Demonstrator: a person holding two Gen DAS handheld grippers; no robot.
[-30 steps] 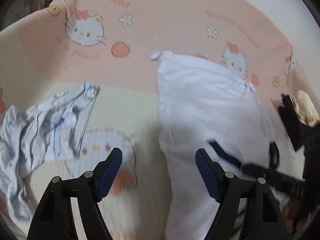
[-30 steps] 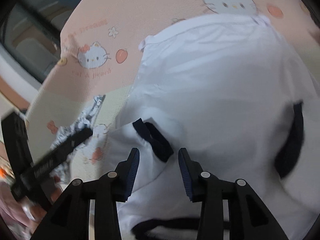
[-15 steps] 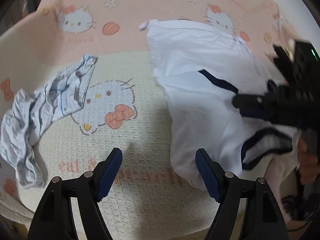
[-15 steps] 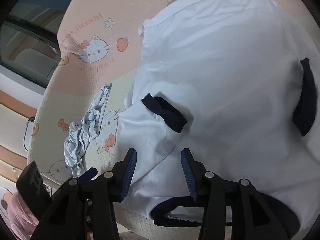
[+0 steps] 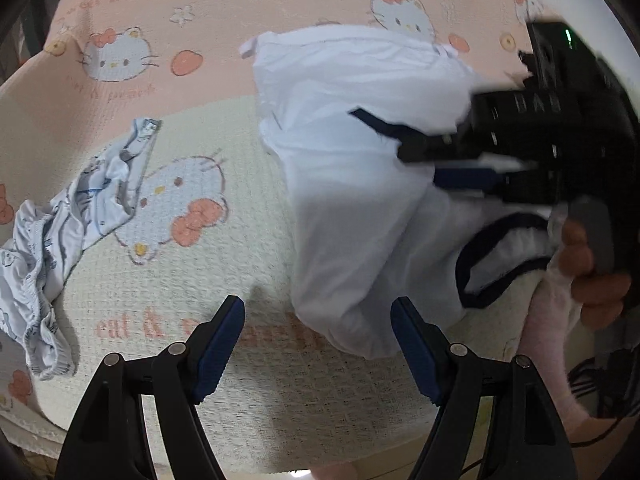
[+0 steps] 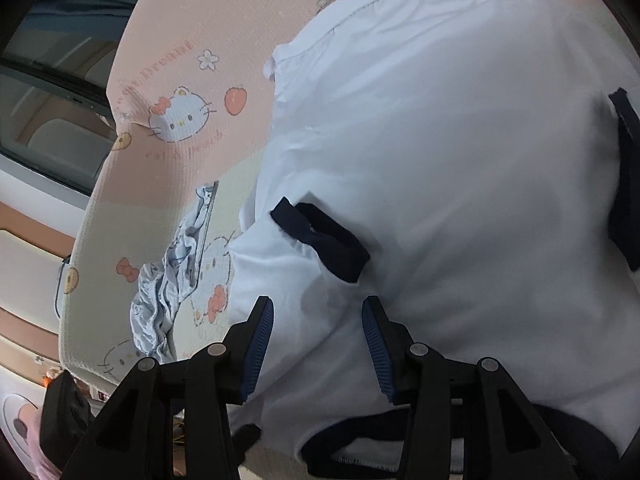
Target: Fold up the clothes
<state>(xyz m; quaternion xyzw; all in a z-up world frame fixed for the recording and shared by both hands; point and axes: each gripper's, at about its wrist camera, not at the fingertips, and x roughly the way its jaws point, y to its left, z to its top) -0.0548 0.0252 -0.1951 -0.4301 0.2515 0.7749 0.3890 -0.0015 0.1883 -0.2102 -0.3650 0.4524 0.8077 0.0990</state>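
White cotton shirt with navy trim (image 5: 352,184) lies spread on the pink and cream cartoon-cat blanket (image 5: 168,264). Both the left gripper (image 5: 318,344) and the right gripper (image 6: 316,344) hover above it, jaws apart, empty. A crumpled pale-blue printed garment (image 5: 68,216) lies well apart to the left.

Hidden, cropped and blurred parts of the folding scene

In the left wrist view the right gripper (image 5: 460,160) was motion-blurred and covered the right part of the white shirt (image 5: 360,184), so whether its fingers touched the cloth could not be told; the hand (image 5: 588,264) holding it was cut by the right edge. The patterned garment (image 5: 60,232) ran out of the left edge. In the right wrist view the shirt's near collar (image 6: 360,436) lay partly behind the gripper's arms, its right sleeve cuff (image 6: 624,176) was cropped, and the pink blanket's (image 6: 160,72) lettering was too blurred to read.
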